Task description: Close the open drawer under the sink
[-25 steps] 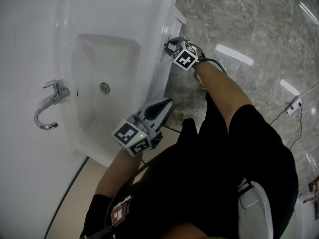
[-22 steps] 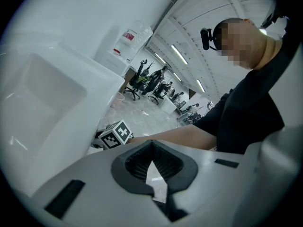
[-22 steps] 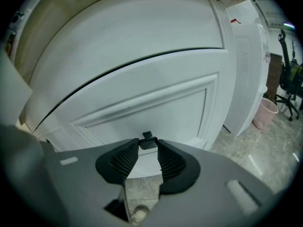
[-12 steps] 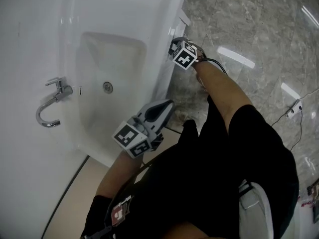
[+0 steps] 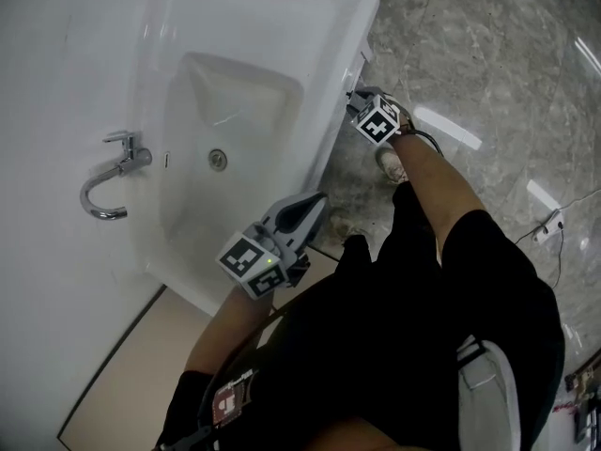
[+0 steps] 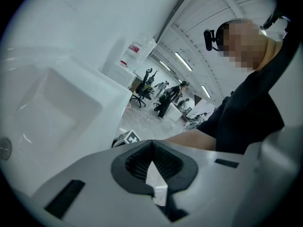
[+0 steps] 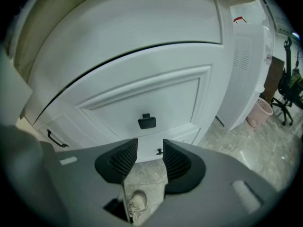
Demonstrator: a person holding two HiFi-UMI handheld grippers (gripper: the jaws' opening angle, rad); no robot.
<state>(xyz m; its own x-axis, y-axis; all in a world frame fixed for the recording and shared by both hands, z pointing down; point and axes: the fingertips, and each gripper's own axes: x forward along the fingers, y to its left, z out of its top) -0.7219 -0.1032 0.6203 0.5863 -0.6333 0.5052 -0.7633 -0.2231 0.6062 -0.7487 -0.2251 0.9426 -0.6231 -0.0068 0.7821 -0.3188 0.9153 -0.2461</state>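
Note:
The white drawer front [image 7: 161, 96] with a black handle [image 7: 147, 121] fills the right gripper view, under the white sink [image 5: 263, 26]. My right gripper [image 7: 150, 148] faces it a short way off. Its jaws have just been opening, and nothing is between them. In the head view the right gripper [image 5: 360, 97] is tucked below the sink's front right corner, partly hidden by the rim. My left gripper [image 5: 317, 199] hovers by the sink's front edge, shut on nothing. In the left gripper view its jaws [image 6: 151, 148] point across the basin toward the room.
A chrome faucet [image 5: 113, 181] stands at the basin's left. A lower door with a small knob [image 7: 160, 151] and a side handle [image 7: 56, 138] sit beside the drawer. A tall white cabinet [image 7: 246, 65] and a pink bin [image 7: 259, 111] stand to the right. My shoe [image 5: 391, 164] rests on the marble floor.
The head view has swung, so the sink sits further right and lower. The right gripper stays under the sink's front corner. The left gripper has shifted slightly along the sink's front edge.

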